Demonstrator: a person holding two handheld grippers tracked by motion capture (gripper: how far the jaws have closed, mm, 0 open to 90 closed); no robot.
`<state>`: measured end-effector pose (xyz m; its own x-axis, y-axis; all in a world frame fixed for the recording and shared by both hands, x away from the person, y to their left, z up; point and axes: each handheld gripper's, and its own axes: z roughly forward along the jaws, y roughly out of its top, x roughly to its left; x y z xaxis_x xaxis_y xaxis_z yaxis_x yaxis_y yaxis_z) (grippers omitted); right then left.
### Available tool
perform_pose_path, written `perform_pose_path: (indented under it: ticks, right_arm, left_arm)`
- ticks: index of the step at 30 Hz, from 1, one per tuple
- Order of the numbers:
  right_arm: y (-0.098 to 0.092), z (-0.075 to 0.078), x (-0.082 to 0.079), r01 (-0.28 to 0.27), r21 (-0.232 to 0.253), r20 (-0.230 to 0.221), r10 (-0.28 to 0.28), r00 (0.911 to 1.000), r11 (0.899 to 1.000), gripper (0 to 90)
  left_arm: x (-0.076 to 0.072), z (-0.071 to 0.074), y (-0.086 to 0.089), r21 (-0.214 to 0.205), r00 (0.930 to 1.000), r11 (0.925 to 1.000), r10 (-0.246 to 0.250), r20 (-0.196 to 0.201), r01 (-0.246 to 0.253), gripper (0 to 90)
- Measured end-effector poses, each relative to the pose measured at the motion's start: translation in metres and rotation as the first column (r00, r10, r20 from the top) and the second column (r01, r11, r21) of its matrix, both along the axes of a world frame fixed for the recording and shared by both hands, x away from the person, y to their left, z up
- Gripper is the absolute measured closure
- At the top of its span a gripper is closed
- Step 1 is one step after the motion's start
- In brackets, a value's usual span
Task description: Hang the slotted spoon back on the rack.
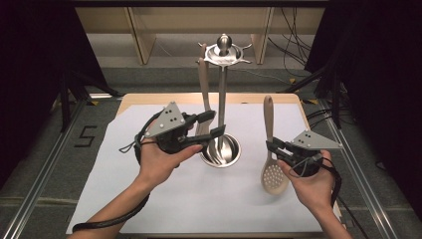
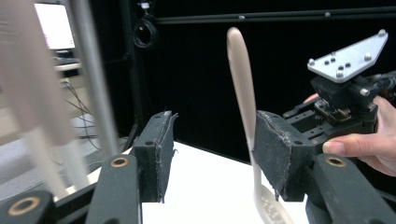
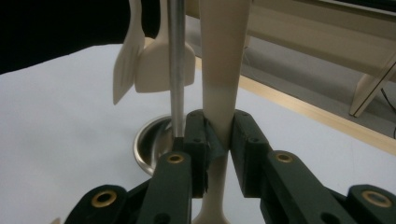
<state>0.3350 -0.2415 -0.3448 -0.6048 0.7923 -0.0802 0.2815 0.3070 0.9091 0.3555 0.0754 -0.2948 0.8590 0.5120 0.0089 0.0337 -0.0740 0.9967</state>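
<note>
Right now your right tongs (image 1: 272,145) are clamped on the neck of the slotted spoon (image 1: 271,172), which stands upright with its bowl low over the white sheet on the bench (image 1: 149,209) and its handle pointing up, just right of the rack's steel base (image 1: 220,152). Keep that grip firm; from the right gripper view the pads (image 3: 245,154) pinch the narrow part squarely, so the spoon should not swing if you lift it straight. Your left tongs (image 1: 211,124) stand open with nothing between them, close beside the rack's pole (image 1: 222,99); use them to steady the pole rather than to crowd the spoon. Judging by the spatula (image 1: 203,89) already hanging there, the likely aim is a free hook on the top ring (image 1: 225,52). Raise the handle end above the ring, then bring it in slowly.
</note>
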Motion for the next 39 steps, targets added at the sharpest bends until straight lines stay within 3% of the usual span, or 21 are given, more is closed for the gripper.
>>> perform_pose_path:
  ticks: [1,4,5,9,17,18,19,20,29,31,33,38,39]
  right_arm:
    - [0.004,0.002,-0.004,0.023,0.024,-0.028,-0.023,0.9993,0.999,77.9]
    - [0.009,0.006,-0.004,0.003,0.012,0.020,-0.004,0.9998,1.000,78.0]
    - [0.011,0.007,-0.006,-0.001,0.021,-0.010,0.001,1.0000,1.000,77.9]
    - [0.016,0.011,-0.007,-0.011,0.013,0.028,0.010,0.9995,1.000,78.0]
    - [0.028,0.015,-0.013,-0.030,0.029,0.013,0.030,0.9995,0.999,78.0]
    - [0.028,0.015,-0.013,-0.028,0.017,0.038,0.028,0.9989,0.999,78.0]
    - [0.031,0.016,-0.016,-0.024,0.037,0.004,0.023,0.9997,0.999,77.9]
    - [0.031,0.016,-0.014,-0.045,0.016,0.030,0.045,0.9986,0.999,77.9]
    - [0.037,0.018,-0.017,-0.045,0.018,0.027,0.045,0.9986,0.999,77.9]
    - [0.038,0.017,-0.016,-0.043,0.018,0.059,0.042,0.9973,0.999,77.9]
    - [0.039,0.017,-0.019,-0.041,0.027,0.015,0.040,0.9991,0.999,77.9]
    - [0.041,0.017,-0.018,-0.047,0.013,0.031,0.047,0.9984,0.999,77.9]
    - [0.040,0.016,-0.017,-0.055,0.001,0.059,0.055,0.9967,0.998,77.9]
  left_arm:
    - [0.000,-0.001,-0.004,0.004,1.0000,1.0000,-0.005,-0.005,0.005,47.3]
    - [-0.001,-0.003,-0.015,0.022,0.9997,0.9995,-0.024,-0.010,0.024,47.9]
    - [0.000,-0.004,-0.018,0.027,0.9995,0.9992,-0.029,-0.011,0.029,48.7]
    - [0.000,-0.006,-0.029,0.032,0.9990,0.9985,-0.043,-0.010,0.044,49.7]
    - [0.002,-0.007,-0.047,0.037,0.9970,0.9963,-0.076,-0.014,0.077,51.3]
    - [0.002,-0.007,-0.049,0.038,0.9966,0.9960,-0.081,-0.013,0.081,51.5]
    - [0.002,-0.007,-0.051,0.038,0.9961,0.9954,-0.087,-0.014,0.088,51.7]
    - [0.002,-0.007,-0.053,0.040,0.9956,0.9949,-0.093,-0.012,0.093,51.9]
    - [0.005,-0.007,-0.060,0.032,0.9952,0.9947,-0.098,-0.007,0.098,57.5]
    - [0.006,-0.007,-0.060,0.033,0.9950,0.9944,-0.100,-0.006,0.100,59.0]
    - [0.006,-0.007,-0.061,0.037,0.9949,0.9942,-0.101,-0.005,0.101,61.4]
    - [0.008,-0.007,-0.061,0.029,0.9946,0.9942,-0.104,-0.004,0.104,64.7]
    - [0.008,-0.007,-0.061,0.028,0.9947,0.9943,-0.103,-0.003,0.103,65.2]
